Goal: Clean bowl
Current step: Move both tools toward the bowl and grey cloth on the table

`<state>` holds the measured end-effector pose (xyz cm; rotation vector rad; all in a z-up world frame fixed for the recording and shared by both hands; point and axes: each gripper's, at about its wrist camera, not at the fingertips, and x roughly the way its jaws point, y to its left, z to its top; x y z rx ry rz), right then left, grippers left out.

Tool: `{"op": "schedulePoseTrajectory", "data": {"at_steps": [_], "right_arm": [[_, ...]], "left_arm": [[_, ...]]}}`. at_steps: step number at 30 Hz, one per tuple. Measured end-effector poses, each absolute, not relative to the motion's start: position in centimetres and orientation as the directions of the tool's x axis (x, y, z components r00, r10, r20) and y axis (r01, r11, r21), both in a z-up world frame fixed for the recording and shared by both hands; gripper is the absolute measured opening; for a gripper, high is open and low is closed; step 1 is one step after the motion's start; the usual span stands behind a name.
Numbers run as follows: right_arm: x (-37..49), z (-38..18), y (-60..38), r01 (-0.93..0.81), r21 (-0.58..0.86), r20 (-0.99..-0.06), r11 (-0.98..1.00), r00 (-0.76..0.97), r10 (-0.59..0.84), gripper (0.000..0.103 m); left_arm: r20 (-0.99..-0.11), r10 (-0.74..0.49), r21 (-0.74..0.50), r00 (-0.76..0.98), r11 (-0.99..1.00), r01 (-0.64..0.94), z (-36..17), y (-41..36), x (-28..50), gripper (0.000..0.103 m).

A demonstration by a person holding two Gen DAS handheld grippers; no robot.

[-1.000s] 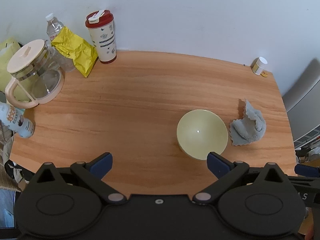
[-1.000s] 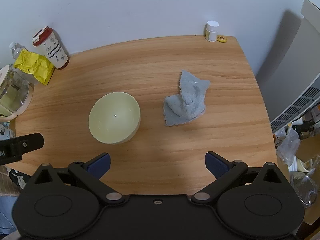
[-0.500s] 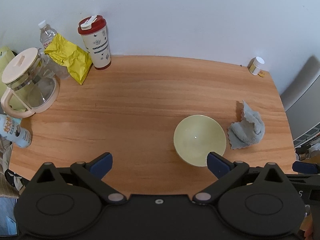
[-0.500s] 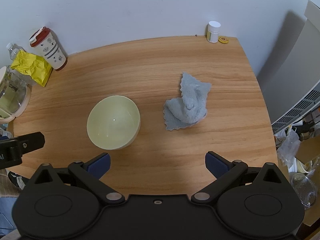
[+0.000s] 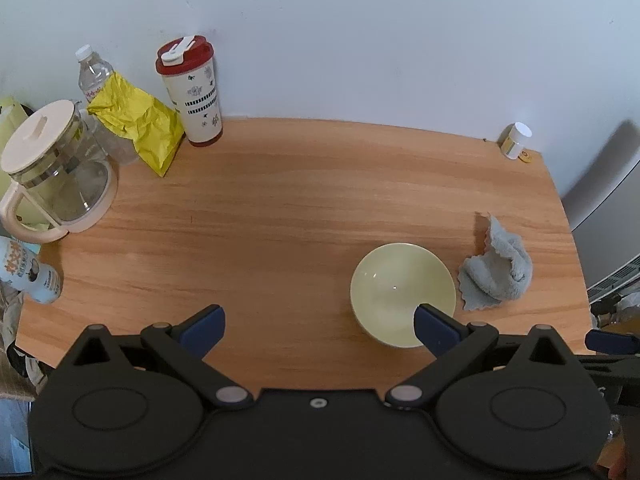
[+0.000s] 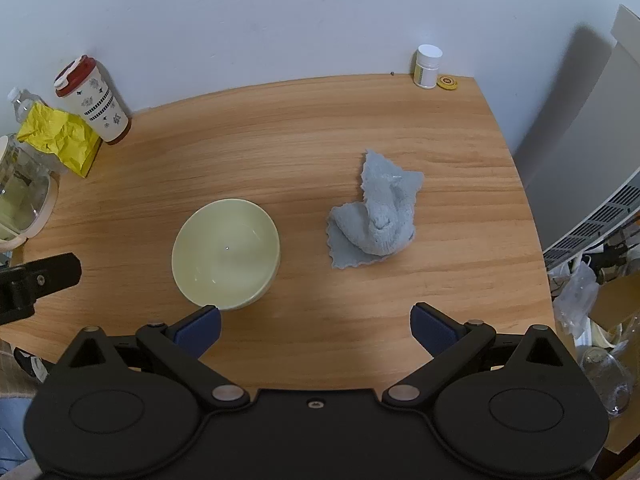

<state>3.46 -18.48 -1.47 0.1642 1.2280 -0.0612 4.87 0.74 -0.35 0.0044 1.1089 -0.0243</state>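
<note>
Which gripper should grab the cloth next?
Probably right. The cloth lies ahead between the open right gripper fingers; the left gripper faces bare table, bowl at its right finger.

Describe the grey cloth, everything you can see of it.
The grey cloth is a small, fluffy, towel-like rag with scalloped edges. It lies crumpled in a loose heap on the wooden table, one corner flat, the middle bunched up. It sits to the right of the pale green bowl, apart from it. No gripper touches it.
</note>
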Motion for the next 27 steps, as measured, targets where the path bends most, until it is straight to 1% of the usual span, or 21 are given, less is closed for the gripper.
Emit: {"op": "schedulePoseTrajectory", "data": {"at_steps": [18, 23, 27], "right_arm": [[4.2, -1.5, -18.7, 0.162, 0.087, -0.946, 0.983, 0.323, 0.031, 0.102], [4.4, -1.9, -18.3, 0.166, 0.084, -0.951, 0.982, 0.307, 0.03, 0.102], [4.7, -1.8, -18.6, 0.21, 0.08, -0.947, 0.974, 0.322, 0.009, 0.102]], "left_arm": [[-0.906, -0.024, -0.009, 0.422, 0.999, 0.037, -0.9, 0.9, 5.7, 0.103], [-0.915, -0.048, -0.026, 0.401, 0.998, 0.061, -1.4, 1.3, 6.6, 0.103], [-0.92, -0.074, -0.05, 0.385, 0.996, 0.073, -1.9, 2.1, 7.6, 0.102]]}}
